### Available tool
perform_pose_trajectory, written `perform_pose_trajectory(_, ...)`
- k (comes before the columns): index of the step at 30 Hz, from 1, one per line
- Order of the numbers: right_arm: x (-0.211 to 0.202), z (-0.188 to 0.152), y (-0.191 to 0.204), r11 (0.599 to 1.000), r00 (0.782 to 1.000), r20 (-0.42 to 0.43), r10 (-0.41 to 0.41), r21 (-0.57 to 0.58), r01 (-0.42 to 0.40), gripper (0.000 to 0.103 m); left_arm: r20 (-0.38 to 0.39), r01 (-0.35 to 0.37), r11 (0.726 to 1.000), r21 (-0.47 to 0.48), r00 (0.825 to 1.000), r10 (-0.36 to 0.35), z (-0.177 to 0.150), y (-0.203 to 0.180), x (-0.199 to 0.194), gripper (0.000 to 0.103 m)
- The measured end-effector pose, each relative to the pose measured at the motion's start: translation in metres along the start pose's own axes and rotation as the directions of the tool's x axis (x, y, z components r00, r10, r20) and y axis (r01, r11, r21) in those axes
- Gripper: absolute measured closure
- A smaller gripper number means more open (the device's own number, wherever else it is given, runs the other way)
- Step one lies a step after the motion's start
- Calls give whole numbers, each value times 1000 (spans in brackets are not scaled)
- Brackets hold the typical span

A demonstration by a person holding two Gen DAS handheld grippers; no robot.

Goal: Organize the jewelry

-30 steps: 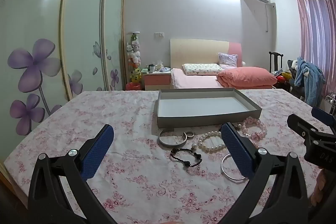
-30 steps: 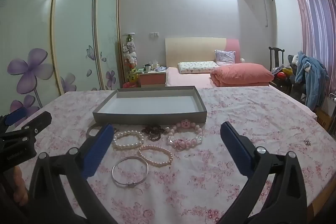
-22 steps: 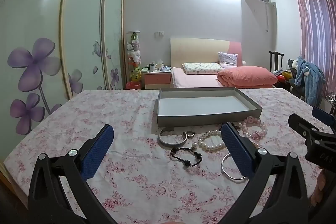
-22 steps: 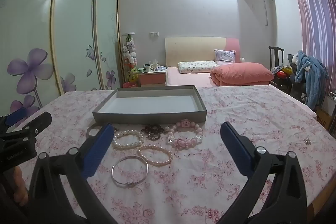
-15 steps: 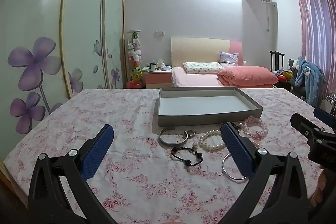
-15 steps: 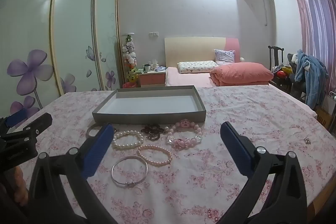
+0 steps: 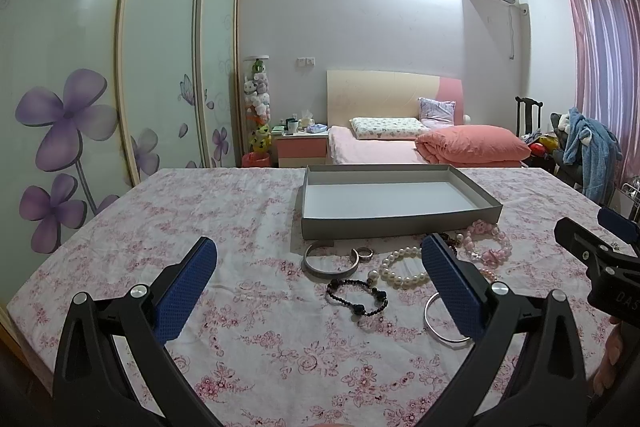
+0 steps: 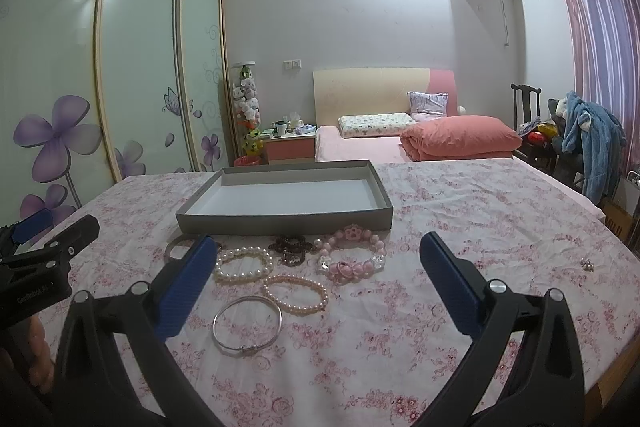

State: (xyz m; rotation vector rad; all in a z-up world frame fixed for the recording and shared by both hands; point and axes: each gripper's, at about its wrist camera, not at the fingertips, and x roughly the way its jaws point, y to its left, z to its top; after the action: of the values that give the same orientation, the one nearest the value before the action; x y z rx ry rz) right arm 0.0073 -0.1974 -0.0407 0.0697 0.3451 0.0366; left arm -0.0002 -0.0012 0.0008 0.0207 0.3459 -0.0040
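An empty grey tray stands on the floral tablecloth. In front of it lie several bracelets: a silver cuff, a black bead bracelet, a white pearl bracelet, a pink charm bracelet, a dark red bead bracelet, a peach bead bracelet and a thin silver bangle. My left gripper is open and empty above the near table. My right gripper is open and empty too.
A small silver stud lies alone at the table's right. Two small rings lie beside the cuff. Behind the table are a bed, a nightstand, sliding wardrobe doors and a chair with clothes.
Both views have shifted only very slightly. Nothing has been taken hold of and both grippers stay open.
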Motion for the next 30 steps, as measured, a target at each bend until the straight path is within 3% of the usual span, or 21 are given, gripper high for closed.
perform_pose_trajectory(30, 4, -5, 0, 1000, 1000, -6, 1, 5, -1, 4, -6, -2, 1000, -3, 1000, 2, 0, 2, 2, 2)
